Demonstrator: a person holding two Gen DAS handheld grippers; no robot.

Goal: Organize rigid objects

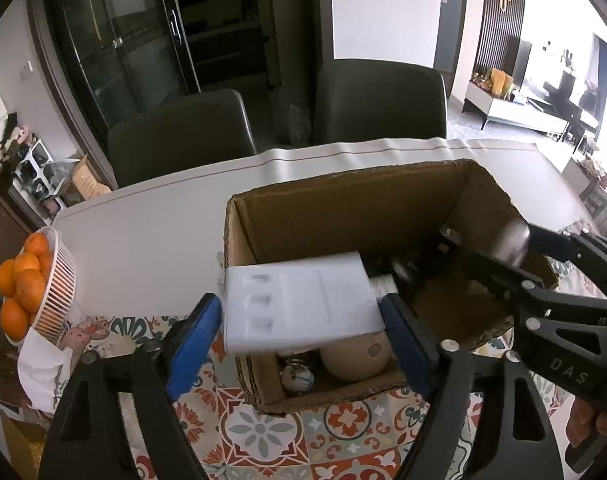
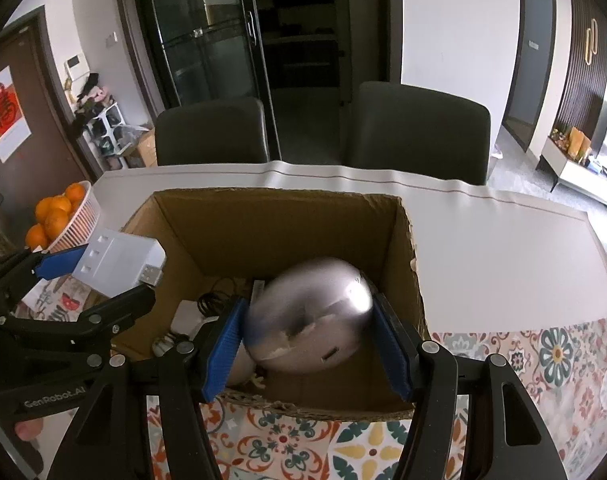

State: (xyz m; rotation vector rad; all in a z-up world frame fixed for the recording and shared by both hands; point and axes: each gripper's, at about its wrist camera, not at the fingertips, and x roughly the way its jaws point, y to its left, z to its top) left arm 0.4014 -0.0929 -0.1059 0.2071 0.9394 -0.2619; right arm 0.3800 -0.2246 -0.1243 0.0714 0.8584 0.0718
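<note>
Both grippers carry items over the box (image 2: 279, 216) on the table (image 1: 143, 216): left gripper (image 1: 303, 320) jaws clamped on white pack (image 1: 299, 300), right gripper (image 2: 307, 328) on silver mouse (image 2: 307, 316) (blurred). Likely next: lower, release.

Daylight glare from the right — fisheye-bent edges, motion blur on held objects.

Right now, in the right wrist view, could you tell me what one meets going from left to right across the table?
Basket of oranges → left gripper holding the white box → cardboard box → silver rounded object between the right gripper's fingers → bare white tabletop.
</note>
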